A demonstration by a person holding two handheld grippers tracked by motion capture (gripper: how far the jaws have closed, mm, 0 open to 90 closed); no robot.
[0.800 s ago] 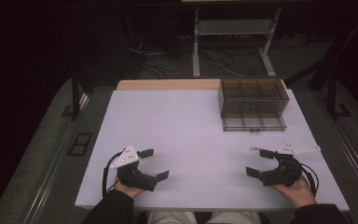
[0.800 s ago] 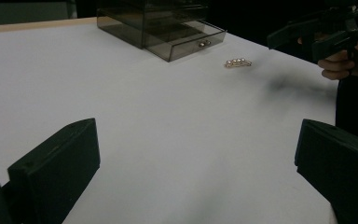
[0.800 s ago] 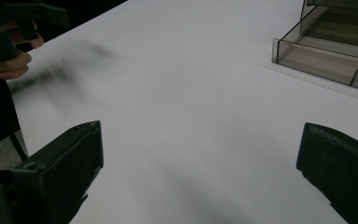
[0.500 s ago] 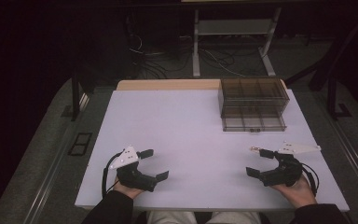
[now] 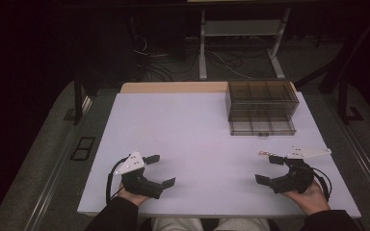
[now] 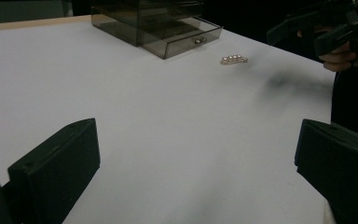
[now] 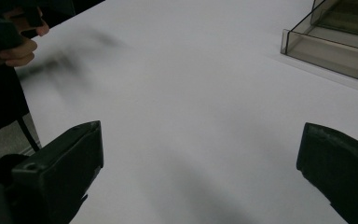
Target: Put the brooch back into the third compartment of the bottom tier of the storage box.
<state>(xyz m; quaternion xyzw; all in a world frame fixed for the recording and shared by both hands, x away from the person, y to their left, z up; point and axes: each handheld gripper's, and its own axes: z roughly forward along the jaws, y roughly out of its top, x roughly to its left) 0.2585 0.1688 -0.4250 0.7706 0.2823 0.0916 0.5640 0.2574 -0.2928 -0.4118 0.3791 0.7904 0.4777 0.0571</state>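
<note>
We find no change from the earlier frames. Left gripper (image 5: 160,170) and right gripper (image 5: 269,169) remain near the white table's (image 5: 197,134) front edge, jaws spread, empty. The small beaded clip (image 5: 266,154) lies just beside the right gripper; the smoked drawer box (image 5: 261,107) has its lower drawer out.

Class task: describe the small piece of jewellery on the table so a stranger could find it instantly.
Start at the smoky clear drawer box at the white table's far right. Come toward the person; just before the right gripper lies a hair clip. It alone is tiny, golden, with a row of pale beads.
</note>
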